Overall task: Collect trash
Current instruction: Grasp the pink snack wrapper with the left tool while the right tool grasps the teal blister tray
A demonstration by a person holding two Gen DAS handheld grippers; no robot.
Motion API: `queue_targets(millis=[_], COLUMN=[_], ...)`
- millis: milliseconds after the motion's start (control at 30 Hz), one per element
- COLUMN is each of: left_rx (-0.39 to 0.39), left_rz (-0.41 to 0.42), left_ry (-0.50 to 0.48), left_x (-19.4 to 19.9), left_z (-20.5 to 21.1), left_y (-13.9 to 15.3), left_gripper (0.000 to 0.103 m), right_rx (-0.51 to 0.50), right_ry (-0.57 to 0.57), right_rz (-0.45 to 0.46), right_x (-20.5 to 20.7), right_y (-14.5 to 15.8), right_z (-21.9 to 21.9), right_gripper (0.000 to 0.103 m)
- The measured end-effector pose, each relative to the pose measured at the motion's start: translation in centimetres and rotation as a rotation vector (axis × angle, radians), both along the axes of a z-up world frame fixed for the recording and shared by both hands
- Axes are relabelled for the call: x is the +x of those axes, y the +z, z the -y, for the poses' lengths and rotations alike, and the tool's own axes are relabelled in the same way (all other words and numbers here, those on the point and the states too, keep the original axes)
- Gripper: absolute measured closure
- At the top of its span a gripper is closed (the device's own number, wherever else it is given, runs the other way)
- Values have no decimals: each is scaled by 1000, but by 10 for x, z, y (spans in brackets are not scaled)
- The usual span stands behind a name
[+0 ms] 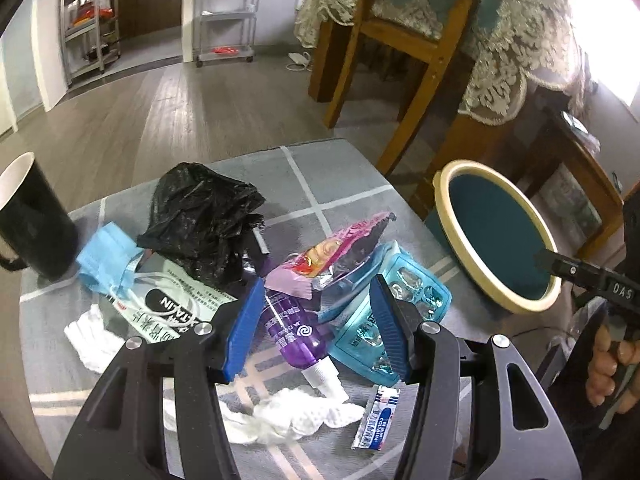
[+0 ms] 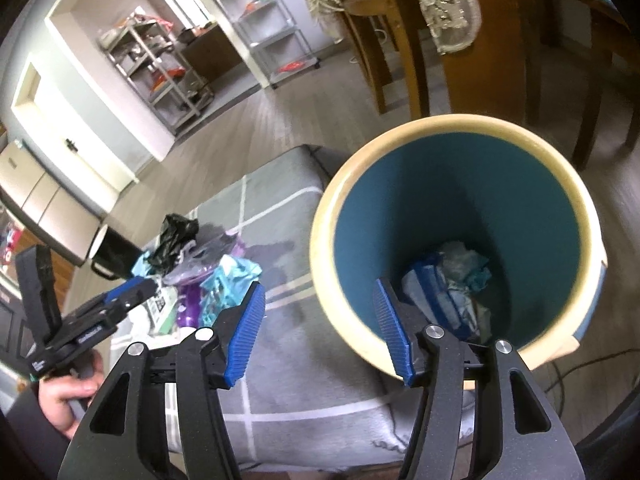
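Trash lies on a grey checked table (image 1: 332, 176): a purple spray bottle (image 1: 294, 330), a pink snack wrapper (image 1: 332, 252), a blue blister tray (image 1: 384, 312), a black plastic bag (image 1: 200, 224), a blue face mask (image 1: 106, 256), white tissues (image 1: 288, 420) and a small sachet (image 1: 376, 416). My left gripper (image 1: 316, 316) is open, its jaws either side of the purple bottle, just above it. A teal bin with a cream rim (image 2: 460, 240) stands beside the table and holds some trash (image 2: 448, 284). My right gripper (image 2: 320, 320) is open and empty over the bin's near rim.
A black mug (image 1: 36, 224) stands at the table's left edge. Wooden chairs (image 1: 404, 52) and a table with a lace cloth (image 1: 520, 40) stand behind the bin. Metal shelves (image 1: 224, 12) stand at the far wall. The wooden floor (image 1: 180, 108) lies beyond.
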State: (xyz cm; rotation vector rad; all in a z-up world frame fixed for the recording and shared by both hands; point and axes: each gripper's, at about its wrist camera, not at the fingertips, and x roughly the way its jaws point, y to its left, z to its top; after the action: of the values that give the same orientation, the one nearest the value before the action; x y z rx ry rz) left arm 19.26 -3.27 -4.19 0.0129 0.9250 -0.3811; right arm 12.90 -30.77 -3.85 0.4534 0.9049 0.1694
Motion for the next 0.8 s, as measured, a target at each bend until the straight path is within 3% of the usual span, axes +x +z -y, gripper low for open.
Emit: queue_targets(millis=[333, 467, 633, 667, 800], left_rx=[204, 248, 238, 231, 202], left_rz=[64, 88, 83, 82, 61], left_ry=[-125, -151, -143, -140, -130], left_x=[5, 7, 13, 14, 17], left_z=[32, 39, 34, 33, 26], left_y=[-16, -19, -21, -21, -24], left_gripper=[49, 50, 51, 52, 76], right_rx=[12, 81, 166, 178, 264], right_ry=[62, 108, 151, 155, 174], right_rz=[-35, -69, -111, -115, -130], right_x=[11, 18, 32, 34, 44], right_y=[-7, -19, -38, -41, -53], right_z=[-25, -38, -53, -55, -61], right_gripper=[43, 43, 43, 43, 43])
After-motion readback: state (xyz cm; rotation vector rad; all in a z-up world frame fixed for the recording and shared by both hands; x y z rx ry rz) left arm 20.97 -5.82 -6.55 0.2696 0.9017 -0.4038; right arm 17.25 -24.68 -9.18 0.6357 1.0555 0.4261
